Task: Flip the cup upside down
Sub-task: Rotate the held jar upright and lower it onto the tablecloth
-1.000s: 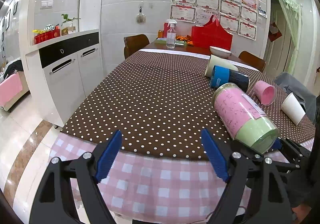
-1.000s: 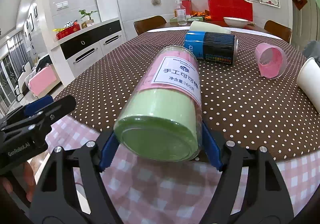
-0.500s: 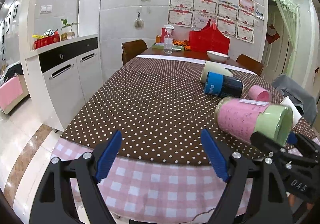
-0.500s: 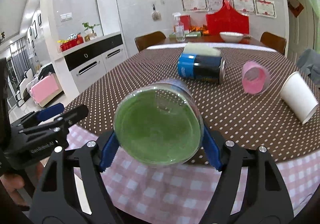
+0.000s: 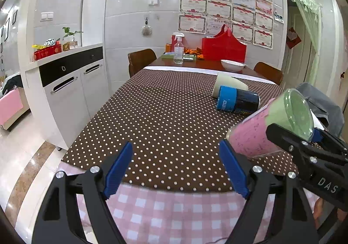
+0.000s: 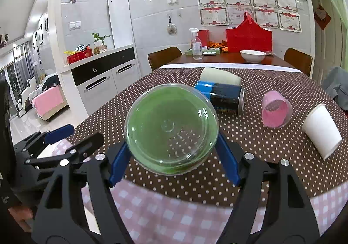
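right gripper [image 6: 174,157]: jaws clamp green-pink cup [image 6: 171,128] | left gripper [image 5: 177,170]: jaws wide, empty | writing: "DAS"

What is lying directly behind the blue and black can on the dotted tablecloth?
A cream cup lies on its side right behind the blue and black can, seemingly touching it. The can covers the cup's lower flank, so where it meets the tablecloth is hidden.

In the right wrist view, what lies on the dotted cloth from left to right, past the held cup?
Green-bottomed clear cup in the right gripper → blue-and-black can lying down → pink cup on its side → white paper cup on its side.
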`<state>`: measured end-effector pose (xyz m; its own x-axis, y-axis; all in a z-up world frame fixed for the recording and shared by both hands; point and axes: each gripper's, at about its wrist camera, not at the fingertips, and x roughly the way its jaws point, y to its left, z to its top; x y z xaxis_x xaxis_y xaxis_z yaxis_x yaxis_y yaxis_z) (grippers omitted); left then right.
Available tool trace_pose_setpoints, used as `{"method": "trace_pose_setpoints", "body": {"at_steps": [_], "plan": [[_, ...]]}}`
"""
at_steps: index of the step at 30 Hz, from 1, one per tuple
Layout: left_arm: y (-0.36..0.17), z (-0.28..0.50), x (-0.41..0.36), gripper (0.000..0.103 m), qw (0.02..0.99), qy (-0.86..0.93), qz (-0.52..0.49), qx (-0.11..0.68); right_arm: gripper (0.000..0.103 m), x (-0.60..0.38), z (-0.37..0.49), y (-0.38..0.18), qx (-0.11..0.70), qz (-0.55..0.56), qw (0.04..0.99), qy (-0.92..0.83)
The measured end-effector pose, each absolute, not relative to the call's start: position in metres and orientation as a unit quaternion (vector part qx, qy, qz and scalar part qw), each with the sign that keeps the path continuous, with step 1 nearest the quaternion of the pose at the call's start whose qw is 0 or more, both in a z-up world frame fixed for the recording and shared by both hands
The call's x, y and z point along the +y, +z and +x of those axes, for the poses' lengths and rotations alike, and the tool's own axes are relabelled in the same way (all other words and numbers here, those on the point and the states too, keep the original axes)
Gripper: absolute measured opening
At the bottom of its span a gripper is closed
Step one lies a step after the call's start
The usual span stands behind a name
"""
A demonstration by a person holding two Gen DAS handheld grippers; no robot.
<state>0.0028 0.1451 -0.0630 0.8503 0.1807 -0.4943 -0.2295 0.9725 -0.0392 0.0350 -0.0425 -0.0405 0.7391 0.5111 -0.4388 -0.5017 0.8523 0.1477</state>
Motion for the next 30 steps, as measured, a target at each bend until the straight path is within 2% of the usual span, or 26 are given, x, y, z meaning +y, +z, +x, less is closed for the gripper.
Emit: {"method": "trace_pose_setpoints", "body": {"at_steps": [16,30], "plan": [[-0.055,0.034,0.163,0.08,0.961,0.115,-0.058,0.246,0.071,-0.027,0.067,-0.036,0.241,0.021,0.926,0.291],[-0.042,0.027,0.153,0.08,0.963,0.119,-0.059,0.235,0.072,-0.037,0.064,-0.031,0.231,0.032,0.927,0.293]]}}
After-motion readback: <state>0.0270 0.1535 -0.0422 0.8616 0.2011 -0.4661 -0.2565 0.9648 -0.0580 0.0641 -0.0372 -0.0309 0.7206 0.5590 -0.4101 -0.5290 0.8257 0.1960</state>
